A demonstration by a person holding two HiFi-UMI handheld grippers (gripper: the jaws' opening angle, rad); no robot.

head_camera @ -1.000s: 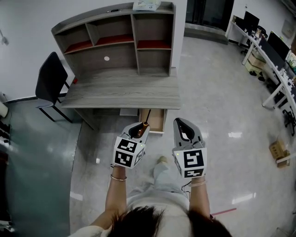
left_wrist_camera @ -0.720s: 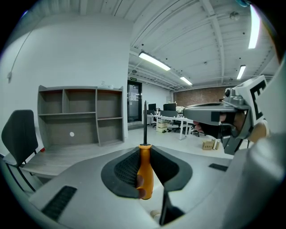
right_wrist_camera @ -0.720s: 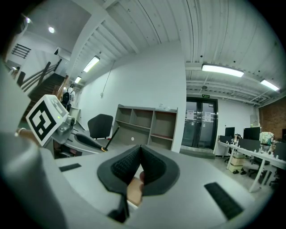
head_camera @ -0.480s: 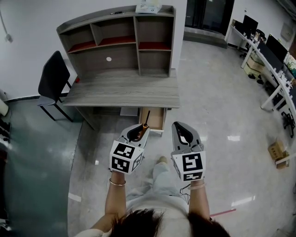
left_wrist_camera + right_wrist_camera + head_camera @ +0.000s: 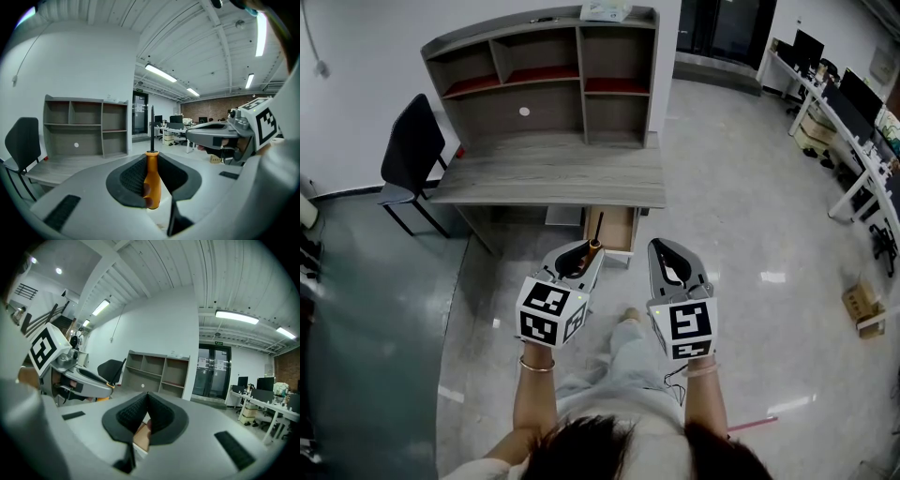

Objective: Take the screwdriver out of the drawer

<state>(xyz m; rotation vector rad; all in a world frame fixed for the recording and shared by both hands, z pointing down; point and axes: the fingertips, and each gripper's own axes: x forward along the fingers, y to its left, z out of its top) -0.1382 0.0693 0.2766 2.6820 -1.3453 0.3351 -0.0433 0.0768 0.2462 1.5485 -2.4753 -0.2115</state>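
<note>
The screwdriver [image 5: 151, 180] has an orange handle and a black shaft that points up. My left gripper [image 5: 151, 155] is shut on the handle. In the head view the left gripper [image 5: 585, 249] holds the screwdriver [image 5: 593, 246] in the air in front of the open wooden drawer [image 5: 614, 234], clear of it. Beside it on the right, my right gripper [image 5: 667, 247] is level with the left. In the right gripper view the right gripper [image 5: 147, 395] has its pads together with nothing between them.
The drawer hangs under a grey desk [image 5: 548, 178] with a shelf hutch [image 5: 544, 80] on top. A black chair [image 5: 411, 150] stands at the desk's left. Office desks with monitors [image 5: 853, 103] line the right wall; a cardboard box [image 5: 862, 305] lies on the shiny floor.
Both grippers have drifted a little in front of the desk, the left one rising slightly. The screwdriver stays gripped in the left gripper. The right gripper's jaws stay together.
</note>
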